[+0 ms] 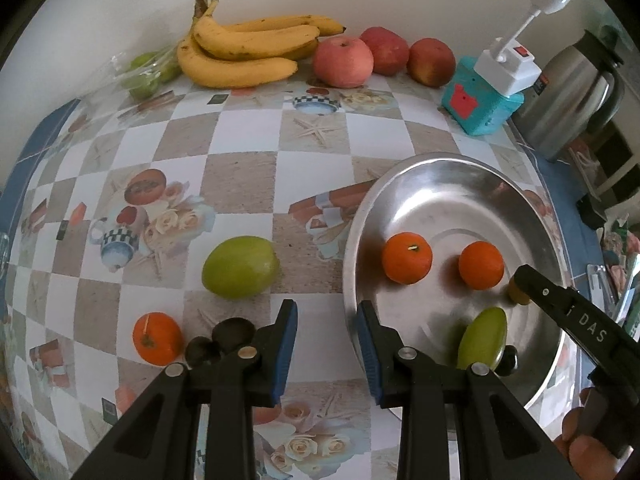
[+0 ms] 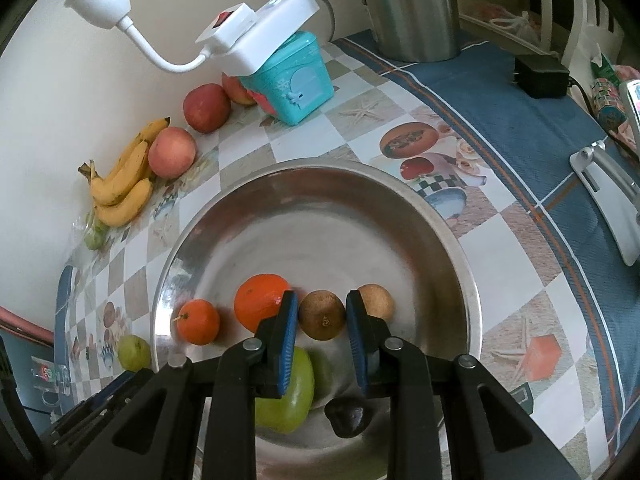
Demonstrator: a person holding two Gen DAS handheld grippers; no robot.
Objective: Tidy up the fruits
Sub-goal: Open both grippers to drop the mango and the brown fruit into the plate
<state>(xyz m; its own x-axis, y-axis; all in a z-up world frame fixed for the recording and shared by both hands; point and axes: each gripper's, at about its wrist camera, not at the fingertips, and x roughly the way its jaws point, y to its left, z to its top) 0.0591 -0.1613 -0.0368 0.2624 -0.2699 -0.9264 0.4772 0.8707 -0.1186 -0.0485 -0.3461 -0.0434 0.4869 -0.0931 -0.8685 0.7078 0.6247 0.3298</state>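
My right gripper (image 2: 322,297) hangs over the steel bowl (image 2: 460,248), shut on a small brown fruit (image 2: 322,318). A second brown fruit (image 2: 378,300), two oranges (image 1: 407,258) (image 1: 480,265), a green fruit (image 1: 482,338) and a dark fruit (image 2: 346,412) lie in the bowl. My left gripper (image 1: 327,306) is above the table just left of the bowl's rim (image 1: 352,240), its jaws a little apart with nothing between them. Another green fruit (image 1: 240,267), an orange (image 1: 157,338) and dark fruits (image 1: 232,332) lie on the table to its left.
Bananas (image 1: 248,48), three apples (image 1: 343,62) and a bag of green fruit (image 1: 148,70) line the back wall. A teal box (image 1: 480,104) with a white adapter on top and a steel jug (image 1: 572,92) stand at the back right.
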